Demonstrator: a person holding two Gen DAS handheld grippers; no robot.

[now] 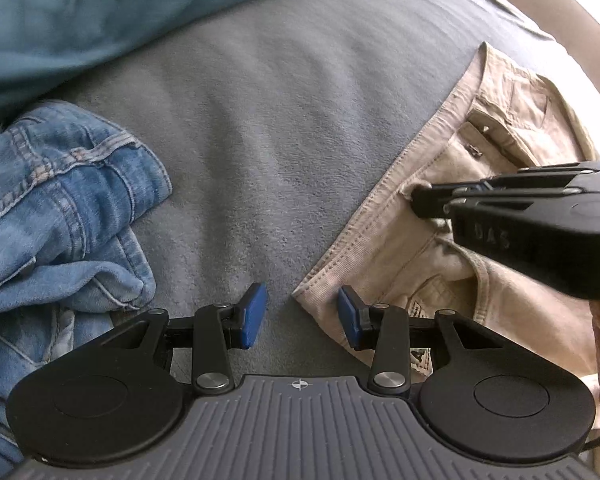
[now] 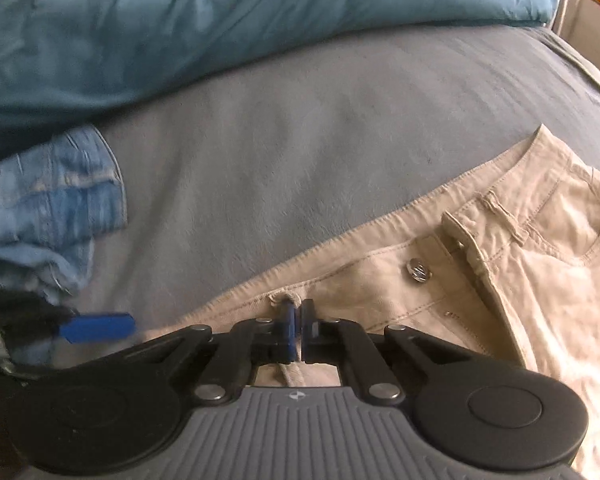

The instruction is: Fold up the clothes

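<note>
Left gripper (image 1: 302, 316) was spread wide, empty, at trousers' (image 1: 440, 208) corner | right gripper (image 2: 297, 326) pinched waistband by belt loop (image 2: 284, 299) | trousers lay at 3 o'clock on bed (image 1: 260, 120), jeans (image 1: 60, 208) at 9 | judged soft, limp, moderately heavy; waistband hem gives firmest hold.

**Setting: bedroom in a home**

Surface is a bed with a soft grey fleece blanket (image 1: 260, 140) as cover. A plump teal fabric pillow (image 2: 220, 20) lies along its far edge. Loose garments rest on the blanket: crumpled blue denim jeans (image 1: 60, 208) and beige cotton trousers (image 2: 520, 260). Pale wall strip at right.
</note>
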